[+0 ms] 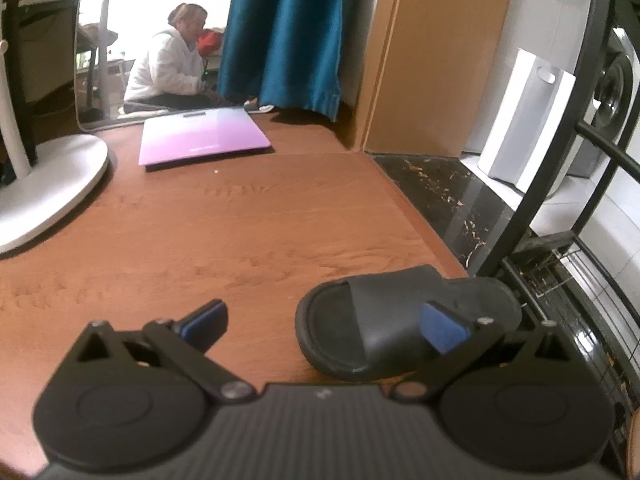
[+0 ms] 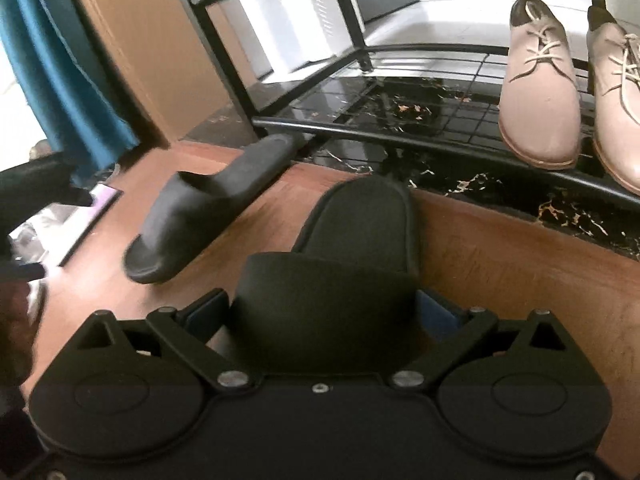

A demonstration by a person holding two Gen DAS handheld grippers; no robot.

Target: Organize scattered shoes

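Observation:
A black slide sandal [image 1: 384,320] lies on the wooden floor beside the rack's foot. My left gripper [image 1: 324,322] is open just before it, its right pad [image 1: 442,328] over the strap, its left pad [image 1: 204,318] clear of the shoe. In the right wrist view the same sandal [image 2: 208,208] lies to the left. A second black slide [image 2: 340,264] sits between my right gripper's fingers [image 2: 438,314], whose jaws stand on either side of the strap [image 2: 324,292]; contact is unclear. My right gripper [image 2: 324,314] looks wide. A pair of beige lace-up shoes [image 2: 540,80] stands on the black wire shoe rack [image 2: 400,136].
A purple bathroom scale [image 1: 200,136] lies on the floor ahead, a white fan base [image 1: 44,184] to the left. A blue curtain [image 1: 288,32], a wooden panel [image 1: 432,56] and a black marble sill [image 1: 448,196] lie beyond. A person [image 1: 168,64] sits in the background.

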